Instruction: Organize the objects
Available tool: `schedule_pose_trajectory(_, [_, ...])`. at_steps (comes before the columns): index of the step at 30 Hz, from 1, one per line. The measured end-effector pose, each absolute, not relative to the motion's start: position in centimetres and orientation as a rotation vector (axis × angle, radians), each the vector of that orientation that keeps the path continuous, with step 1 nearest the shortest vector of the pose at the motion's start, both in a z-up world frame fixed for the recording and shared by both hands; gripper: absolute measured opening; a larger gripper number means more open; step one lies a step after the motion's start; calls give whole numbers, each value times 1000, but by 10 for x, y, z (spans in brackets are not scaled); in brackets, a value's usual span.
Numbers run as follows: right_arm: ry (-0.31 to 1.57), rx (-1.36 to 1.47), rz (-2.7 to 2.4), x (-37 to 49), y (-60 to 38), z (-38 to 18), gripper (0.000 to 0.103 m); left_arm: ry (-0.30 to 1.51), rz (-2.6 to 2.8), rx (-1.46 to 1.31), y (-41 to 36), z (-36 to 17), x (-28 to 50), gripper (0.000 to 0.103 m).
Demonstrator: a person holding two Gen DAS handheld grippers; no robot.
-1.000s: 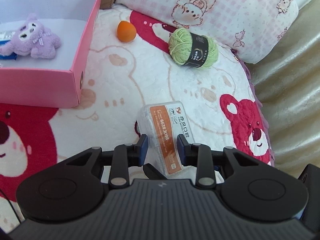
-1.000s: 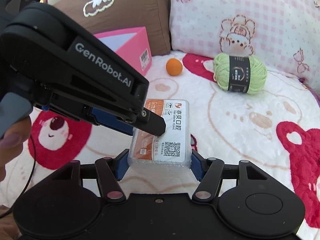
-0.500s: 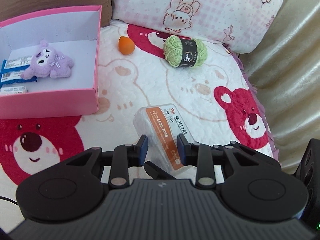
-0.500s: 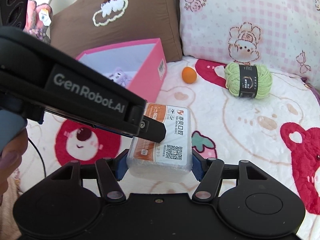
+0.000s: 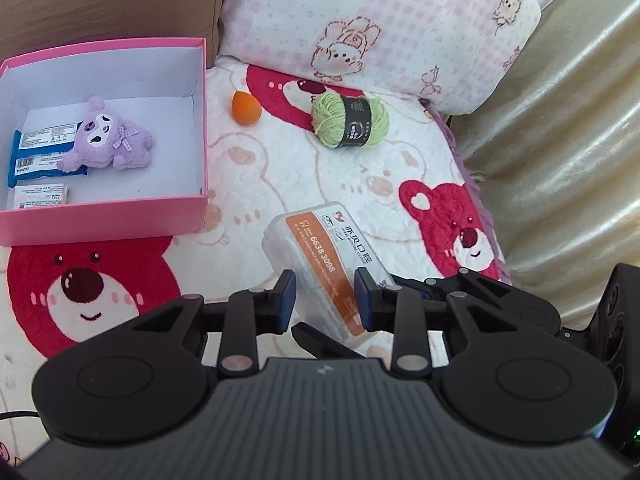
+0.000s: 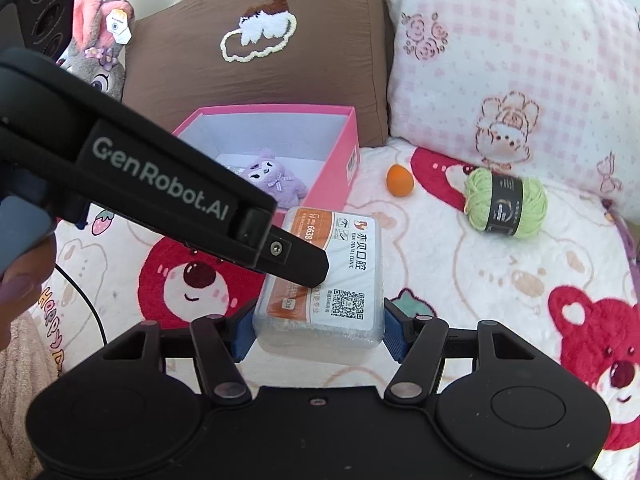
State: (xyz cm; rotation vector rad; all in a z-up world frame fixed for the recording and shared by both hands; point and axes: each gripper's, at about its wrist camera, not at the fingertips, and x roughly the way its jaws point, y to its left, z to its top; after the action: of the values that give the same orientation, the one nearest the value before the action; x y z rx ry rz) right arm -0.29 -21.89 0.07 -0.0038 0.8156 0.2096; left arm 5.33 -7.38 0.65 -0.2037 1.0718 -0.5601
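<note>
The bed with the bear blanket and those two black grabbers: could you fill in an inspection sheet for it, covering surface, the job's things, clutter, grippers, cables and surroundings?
Surface: bear-print blanket, soft and quilted.
Job's things: clear plastic case held off the blanket; pink box holds a purple plush and snack packets; orange sponge and green yarn ball lie loose on the blanket.
Clutter: nothing seen.
Grippers: left gripper and right gripper both clamp the case, from different sides.
Cables: one thin black cable at the blanket's left.
Surroundings: brown pillow, pink checked pillow, grey plush rabbit, beige cloth.
</note>
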Motion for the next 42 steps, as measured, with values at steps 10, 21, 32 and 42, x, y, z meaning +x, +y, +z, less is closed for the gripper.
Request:
schedule_pose_trajectory(10, [740, -6, 208, -3, -210, 26, 67, 1003, -609, -271, -48, 27, 53, 30])
schedule_pose_trajectory(21, [663, -52, 206, 13, -187, 37, 66, 934, -572, -294, -23, 43, 65, 30])
schedule_pose_trajectory(32, [642, -6, 228, 55, -160, 35, 67, 902, -490, -338, 23, 37, 95, 30])
schedule_pose_trajectory(42, [650, 19, 198, 99, -133, 16, 66, 886, -472, -365, 46, 15, 135, 32])
